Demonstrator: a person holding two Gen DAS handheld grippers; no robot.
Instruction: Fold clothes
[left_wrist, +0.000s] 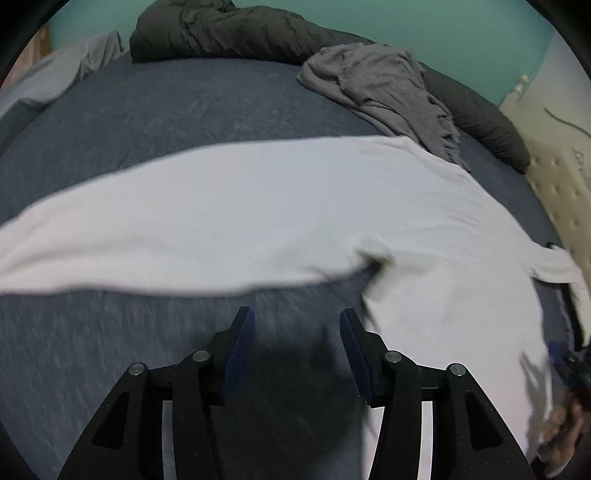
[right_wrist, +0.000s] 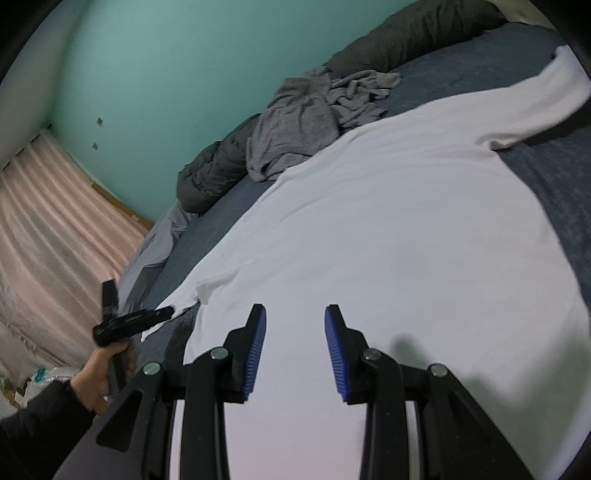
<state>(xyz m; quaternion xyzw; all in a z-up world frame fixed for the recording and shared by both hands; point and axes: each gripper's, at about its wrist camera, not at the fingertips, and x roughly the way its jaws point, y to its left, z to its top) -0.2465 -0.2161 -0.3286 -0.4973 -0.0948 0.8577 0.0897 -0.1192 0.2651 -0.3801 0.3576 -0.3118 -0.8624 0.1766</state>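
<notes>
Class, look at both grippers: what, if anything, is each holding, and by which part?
Nothing is held. The left gripper is open over the blue sheet; the right gripper is open above the white shirt.

On the dark blue bed sheet (left_wrist: 129, 122) lie one long-sleeved white cotton shirt (left_wrist: 258, 206), one crumpled grey knit garment (left_wrist: 380, 88) and one dark olive padded duvet (left_wrist: 221, 33). Above the sheet are two black grippers with blue ribbed pads: left (left_wrist: 297, 321), right (right_wrist: 295, 317).

No legible text or labels.
</notes>
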